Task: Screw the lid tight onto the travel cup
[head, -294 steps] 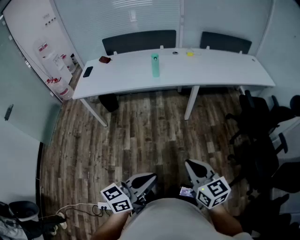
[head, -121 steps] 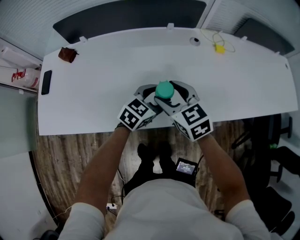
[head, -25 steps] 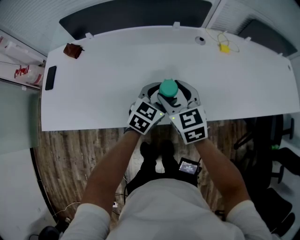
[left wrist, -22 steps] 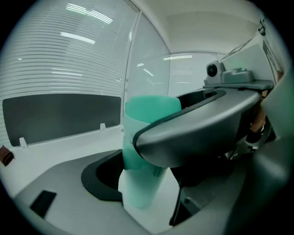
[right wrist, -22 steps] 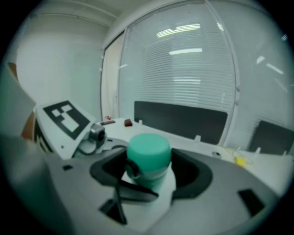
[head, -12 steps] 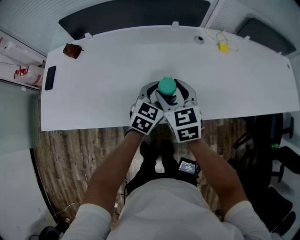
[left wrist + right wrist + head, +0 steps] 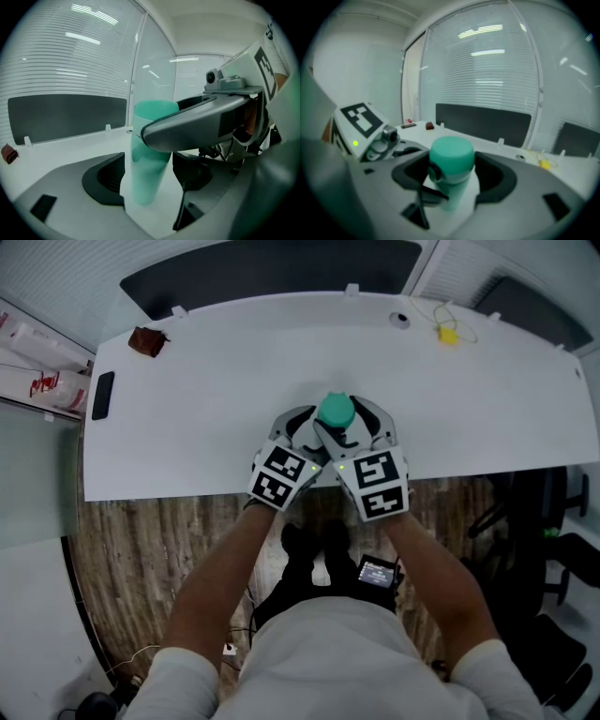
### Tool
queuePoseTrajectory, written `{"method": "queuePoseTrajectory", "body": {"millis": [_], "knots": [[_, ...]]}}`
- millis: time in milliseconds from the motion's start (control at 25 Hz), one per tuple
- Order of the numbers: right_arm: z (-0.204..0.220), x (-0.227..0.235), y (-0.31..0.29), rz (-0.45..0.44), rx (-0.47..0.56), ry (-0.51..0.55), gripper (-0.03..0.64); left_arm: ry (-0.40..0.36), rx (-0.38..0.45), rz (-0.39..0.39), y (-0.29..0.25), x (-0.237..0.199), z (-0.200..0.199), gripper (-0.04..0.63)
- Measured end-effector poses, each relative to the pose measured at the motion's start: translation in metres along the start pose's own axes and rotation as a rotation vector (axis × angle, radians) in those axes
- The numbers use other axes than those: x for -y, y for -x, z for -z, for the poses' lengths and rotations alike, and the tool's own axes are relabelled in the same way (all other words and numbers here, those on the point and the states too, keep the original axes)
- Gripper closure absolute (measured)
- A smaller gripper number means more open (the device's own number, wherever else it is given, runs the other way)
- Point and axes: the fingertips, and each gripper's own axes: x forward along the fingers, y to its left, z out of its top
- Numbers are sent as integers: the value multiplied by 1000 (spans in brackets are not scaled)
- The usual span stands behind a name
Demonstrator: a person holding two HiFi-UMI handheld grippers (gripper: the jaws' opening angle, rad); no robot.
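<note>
The cup (image 7: 149, 164) stands upright near the front edge of the bench (image 7: 216, 418), right in front of you. Your left hand-held gripper (image 7: 152, 180) is clamped on the cup's body, a pad against each side. Your right hand-held gripper (image 7: 452, 176) is closed round the green lid (image 7: 451, 152) on top of the cup. In the left gripper view, one jaw of your right one crosses in front and hides the lid. The rest lies well apart from the cup: a dark phone (image 7: 103, 395) and a small brown thing (image 7: 147, 340) at the bench's far left, and a yellow thing (image 7: 448, 335) at the far right. Dark chair backs (image 7: 272, 268) stand behind the bench.
</note>
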Motion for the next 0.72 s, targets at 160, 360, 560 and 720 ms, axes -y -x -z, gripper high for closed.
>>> {"method": "queuePoseTrajectory", "body": {"millis": [160, 360, 560, 720], "knots": [[0, 1, 0, -4, 1, 2, 307, 47, 5, -4, 11, -3, 7, 268], [0, 2, 0, -10, 4, -5, 307, 111, 31, -27, 23, -10, 7, 270], [0, 1, -1, -14, 6, 0, 307, 137, 53, -34, 31, -15, 6, 274], [1, 1, -1, -22, 5, 6, 307, 143, 64, -41, 35, -17, 4, 319]]}}
